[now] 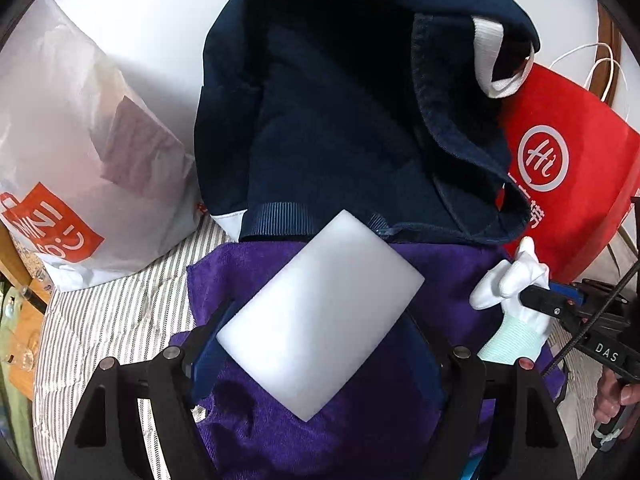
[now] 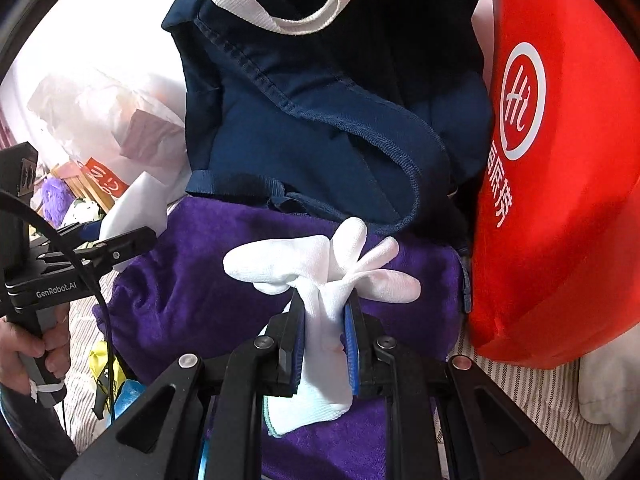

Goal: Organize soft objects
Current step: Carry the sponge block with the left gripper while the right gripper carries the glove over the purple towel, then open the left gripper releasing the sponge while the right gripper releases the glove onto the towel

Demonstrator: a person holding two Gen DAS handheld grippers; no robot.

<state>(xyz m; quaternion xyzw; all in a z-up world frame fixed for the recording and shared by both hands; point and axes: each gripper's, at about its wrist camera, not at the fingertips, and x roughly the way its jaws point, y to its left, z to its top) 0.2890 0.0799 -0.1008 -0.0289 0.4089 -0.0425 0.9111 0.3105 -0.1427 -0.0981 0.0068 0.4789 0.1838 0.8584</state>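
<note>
A white foam block (image 1: pixel 312 328) sits crosswise between the fingers of my left gripper (image 1: pixel 320 312), which is shut on it above a purple towel (image 1: pixel 360 420). My right gripper (image 2: pixel 325 298) is shut on a white glove (image 2: pixel 320 264), whose fingers splay out past the pads over the same purple towel (image 2: pixel 192 280). Just behind the towel lies a navy cloth bag (image 1: pixel 320 140) with white webbing handles, its mouth gaping towards me. In the left wrist view the right gripper (image 1: pixel 532 296) and the glove (image 1: pixel 508 280) show at the right. The left gripper (image 2: pixel 120 232) appears at the left of the right wrist view.
A red shopping bag (image 2: pixel 560 200) stands against the right side of the navy bag (image 2: pixel 300 140). A white plastic bag (image 1: pixel 80 160) with an orange logo lies to the left. Everything rests on a striped sheet (image 1: pixel 112 312). Wooden furniture (image 1: pixel 24 312) edges the far left.
</note>
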